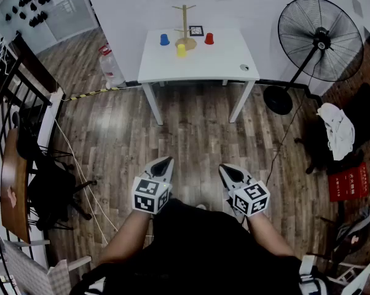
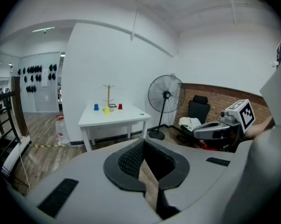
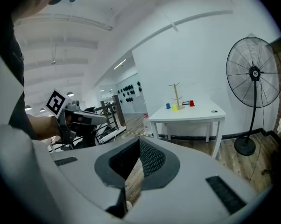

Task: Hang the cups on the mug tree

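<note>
You hold left tool (image 1: pixel 166 161) and right tool (image 1: pixel 224 170) side by side, jaws pressed together (both empty), tipped slightly down.

No words or numbers are showing clearly enough to read anywhere. The left tool (image 1: pixel 166 161) is wearing a cube (image 1: pixel 149 195) with black-and-white square patterns on its sides. The right tool (image 1: pixel 224 169) is wearing a second cube (image 1: pixel 251 199) just like it. These are patterns, not letters. A small card (image 1: pixel 196 31) with the same kind of black square pattern is lying on the white table (image 1: pixel 222 60). A red box (image 1: pixel 347 181) on the floor is carrying white marks, but they are too small to read.
</note>
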Tool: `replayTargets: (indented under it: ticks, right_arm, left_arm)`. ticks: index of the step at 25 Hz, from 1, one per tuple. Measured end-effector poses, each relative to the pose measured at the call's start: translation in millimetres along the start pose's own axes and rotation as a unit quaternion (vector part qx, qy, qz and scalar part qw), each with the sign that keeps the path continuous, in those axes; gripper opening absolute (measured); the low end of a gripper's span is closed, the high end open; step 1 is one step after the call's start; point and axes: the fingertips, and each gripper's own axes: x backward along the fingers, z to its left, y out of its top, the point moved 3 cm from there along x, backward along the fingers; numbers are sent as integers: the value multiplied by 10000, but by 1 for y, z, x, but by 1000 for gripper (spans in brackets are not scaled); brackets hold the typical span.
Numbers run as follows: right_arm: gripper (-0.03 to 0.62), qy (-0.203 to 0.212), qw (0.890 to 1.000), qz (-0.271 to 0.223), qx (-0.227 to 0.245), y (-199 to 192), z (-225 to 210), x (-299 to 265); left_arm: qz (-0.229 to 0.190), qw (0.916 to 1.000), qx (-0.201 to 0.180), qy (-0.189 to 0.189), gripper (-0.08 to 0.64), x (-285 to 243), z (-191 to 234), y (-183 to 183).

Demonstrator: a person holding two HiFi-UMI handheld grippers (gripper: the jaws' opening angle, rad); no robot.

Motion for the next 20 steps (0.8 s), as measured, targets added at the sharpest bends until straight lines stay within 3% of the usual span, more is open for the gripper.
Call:
replayTargets:
  ticks: [12, 20]
  right_arm:
    - [6, 0, 10000, -58, -28, 6, -10, -4]
    - [6, 210, 9996, -113, -137, 9, -8, -2]
  left_arm:
    - [-27, 10000, -44, -42, 15, -9, -2, 8]
    - [4, 9999, 34, -104, 15, -14, -8, 11]
